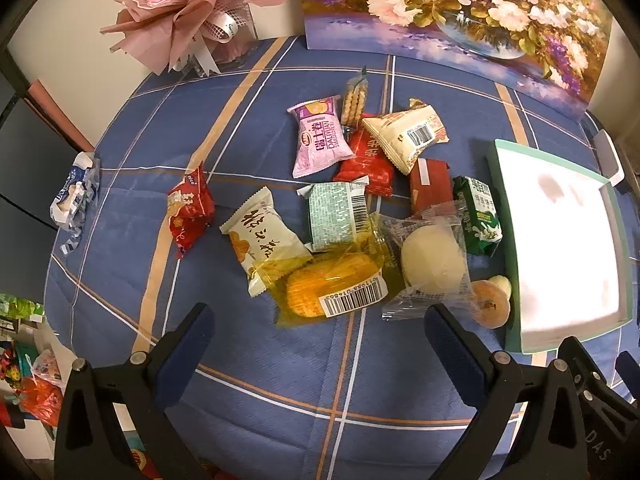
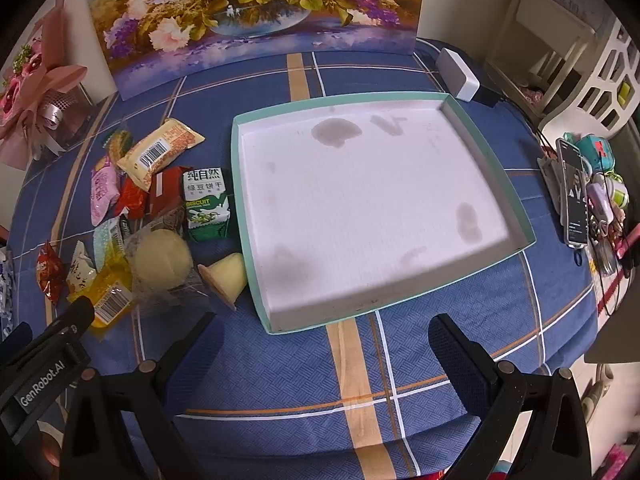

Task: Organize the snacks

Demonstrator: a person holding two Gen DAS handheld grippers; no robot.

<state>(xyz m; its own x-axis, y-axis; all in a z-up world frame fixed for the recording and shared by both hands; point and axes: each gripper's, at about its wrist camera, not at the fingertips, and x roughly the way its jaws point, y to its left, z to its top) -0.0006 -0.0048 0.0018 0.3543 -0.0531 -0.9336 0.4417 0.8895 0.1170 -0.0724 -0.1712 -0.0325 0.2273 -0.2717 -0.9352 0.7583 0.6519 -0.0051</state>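
Loose pile of wrapped snacks (image 1: 360, 208) on blue cloth, just beside shallow, stained teal-rimmed tray (image 2: 486, 144).

The stained tray (image 2: 486, 168) is bare inside, open from above; the cloth before it is free. Left of it, the green biscuit carton (image 2: 206, 204) and cone-shaped snack (image 2: 226, 280) crowd its wall

right tool (image 2: 320, 344) open, empty | tray (image 2: 248, 216) bare (stained) | snacks (image 2: 160, 216) piled left
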